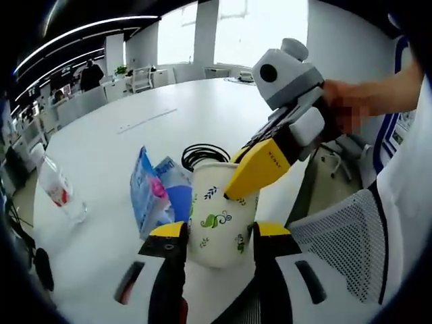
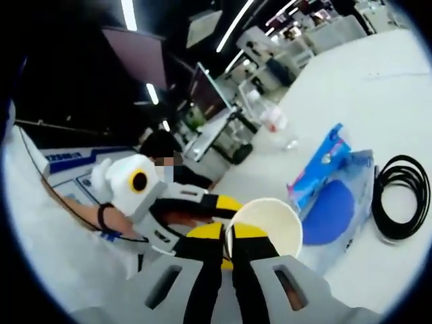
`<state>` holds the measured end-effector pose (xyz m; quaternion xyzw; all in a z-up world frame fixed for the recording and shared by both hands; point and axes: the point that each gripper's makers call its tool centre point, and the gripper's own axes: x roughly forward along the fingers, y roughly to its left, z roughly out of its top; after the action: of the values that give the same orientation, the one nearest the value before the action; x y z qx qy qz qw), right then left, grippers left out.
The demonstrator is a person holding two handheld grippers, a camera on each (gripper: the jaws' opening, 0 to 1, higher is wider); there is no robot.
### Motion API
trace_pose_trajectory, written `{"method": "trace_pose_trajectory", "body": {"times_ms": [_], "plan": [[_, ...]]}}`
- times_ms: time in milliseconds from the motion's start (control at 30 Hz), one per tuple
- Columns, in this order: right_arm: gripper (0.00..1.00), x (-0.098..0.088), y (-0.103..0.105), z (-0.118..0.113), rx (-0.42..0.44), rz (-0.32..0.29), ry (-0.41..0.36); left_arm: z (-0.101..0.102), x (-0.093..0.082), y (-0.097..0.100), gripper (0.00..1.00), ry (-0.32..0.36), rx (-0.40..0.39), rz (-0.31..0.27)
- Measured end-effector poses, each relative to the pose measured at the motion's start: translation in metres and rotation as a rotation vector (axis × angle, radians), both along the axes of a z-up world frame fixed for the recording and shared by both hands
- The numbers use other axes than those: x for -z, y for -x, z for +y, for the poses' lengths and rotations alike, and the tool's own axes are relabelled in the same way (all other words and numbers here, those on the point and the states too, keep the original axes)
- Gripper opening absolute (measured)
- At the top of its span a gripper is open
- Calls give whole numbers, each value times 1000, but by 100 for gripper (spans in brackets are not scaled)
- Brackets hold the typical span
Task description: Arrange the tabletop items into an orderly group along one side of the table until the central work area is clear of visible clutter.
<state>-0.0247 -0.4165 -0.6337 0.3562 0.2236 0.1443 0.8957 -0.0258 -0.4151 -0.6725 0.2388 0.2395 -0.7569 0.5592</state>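
1. My left gripper (image 1: 210, 233) has its fingers spread on either side of the paper cup (image 1: 221, 216), flanking its lower wall; actual contact cannot be confirmed.
2. My right gripper (image 2: 228, 244) has its fingers nearly together, pinching the cup's rim (image 2: 264, 226) from above.
3. The cup stands upright at the near edge of the white tabletop (image 1: 121, 155).
4. Just beside it lies a blue packet (image 1: 156, 192); behind it, a coiled black cable (image 1: 204, 154).
5. A clear plastic bottle (image 1: 59, 189) lies well apart, toward the tabletop's side.
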Motion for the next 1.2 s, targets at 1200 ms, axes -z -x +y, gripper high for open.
{"method": "trace_pose_trajectory", "body": {"times_ms": [1200], "plan": [[0, -12, 5, -62, 168, -13, 88, 17, -16, -71, 39, 83, -438, 169]]}}
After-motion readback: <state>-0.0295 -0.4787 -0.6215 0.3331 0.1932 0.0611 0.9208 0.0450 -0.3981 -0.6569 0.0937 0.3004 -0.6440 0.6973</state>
